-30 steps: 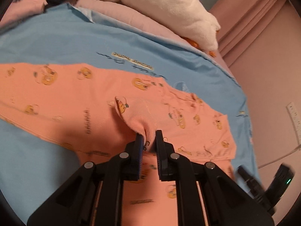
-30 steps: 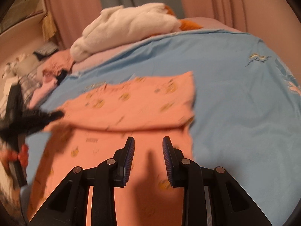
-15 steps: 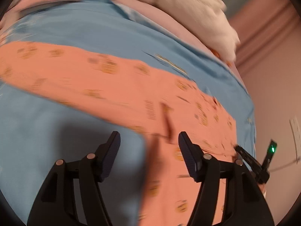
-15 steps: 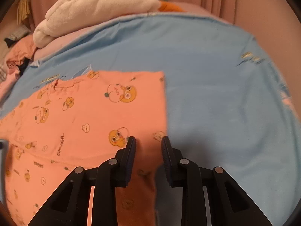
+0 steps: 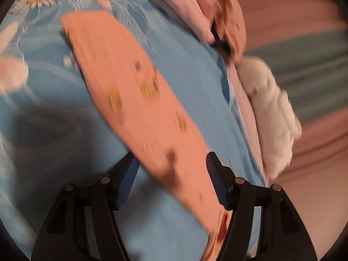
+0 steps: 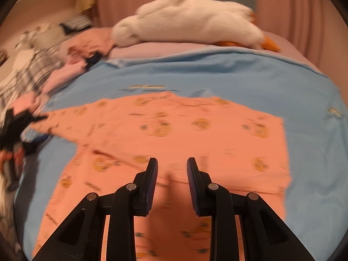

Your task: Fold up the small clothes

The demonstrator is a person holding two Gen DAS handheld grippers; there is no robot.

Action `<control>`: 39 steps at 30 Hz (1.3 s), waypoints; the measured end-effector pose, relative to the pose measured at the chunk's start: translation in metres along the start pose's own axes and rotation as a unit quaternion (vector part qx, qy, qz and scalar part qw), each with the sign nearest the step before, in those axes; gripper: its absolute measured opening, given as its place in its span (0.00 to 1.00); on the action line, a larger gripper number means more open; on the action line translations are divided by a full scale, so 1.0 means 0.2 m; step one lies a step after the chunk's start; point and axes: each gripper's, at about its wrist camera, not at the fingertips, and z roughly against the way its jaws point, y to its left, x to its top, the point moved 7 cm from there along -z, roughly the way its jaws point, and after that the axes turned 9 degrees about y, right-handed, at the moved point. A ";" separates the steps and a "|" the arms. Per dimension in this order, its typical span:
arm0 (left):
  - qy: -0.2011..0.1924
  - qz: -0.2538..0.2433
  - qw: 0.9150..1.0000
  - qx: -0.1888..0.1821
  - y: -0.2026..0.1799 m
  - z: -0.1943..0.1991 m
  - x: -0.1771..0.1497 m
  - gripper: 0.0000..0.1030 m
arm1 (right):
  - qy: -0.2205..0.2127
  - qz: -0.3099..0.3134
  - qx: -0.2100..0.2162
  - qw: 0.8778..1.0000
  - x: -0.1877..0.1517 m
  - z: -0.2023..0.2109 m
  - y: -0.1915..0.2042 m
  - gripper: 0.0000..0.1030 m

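The orange printed garment (image 6: 174, 134) lies spread flat on a light blue sheet (image 6: 304, 100) that covers the bed. In the right wrist view the garment fills the middle of the sheet, with one sleeve (image 6: 71, 115) reaching out to the left and its right edge running straight from far to near. Small yellow cartoon prints dot the cloth, though blur hides their detail.

The right tool (image 6: 172, 171) hangs over the near middle of the garment, its fingers parted by a moderate gap with only cloth showing between them; it grips nothing. Whether its tips touch the fabric cannot be told.

The left tool (image 5: 171, 171) stands wide open, its blue pads well apart. In its view a long strip of the orange garment (image 5: 139, 100) runs diagonally from the far left to the near right, passing between the fingers without being pinched. The picture is blurred. The blue sheet (image 5: 191, 69) here carries white daisy and pink flower prints at the far left.

At the far side of the bed a white plush toy (image 6: 187, 19) with orange parts lies on a pale pink cover (image 6: 165, 47). A pile of mixed clothes (image 6: 43, 56), some plaid, sits at the far left. Pink curtains (image 6: 293, 10) hang behind.
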 end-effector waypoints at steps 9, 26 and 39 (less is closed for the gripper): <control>-0.030 0.026 0.998 0.053 0.16 0.04 0.27 0.04 | 0.017 0.072 0.072 0.995 0.13 -0.21 0.42 0.26; -0.045 -0.321 0.945 0.033 -0.92 0.21 -0.19 0.03 | 0.009 -0.039 0.174 0.984 0.07 -0.15 0.29 0.20; 0.132 -0.544 0.827 0.059 -1.19 -0.52 -1.51 0.14 | -0.037 -0.220 0.102 0.970 -0.20 0.05 -0.45 0.20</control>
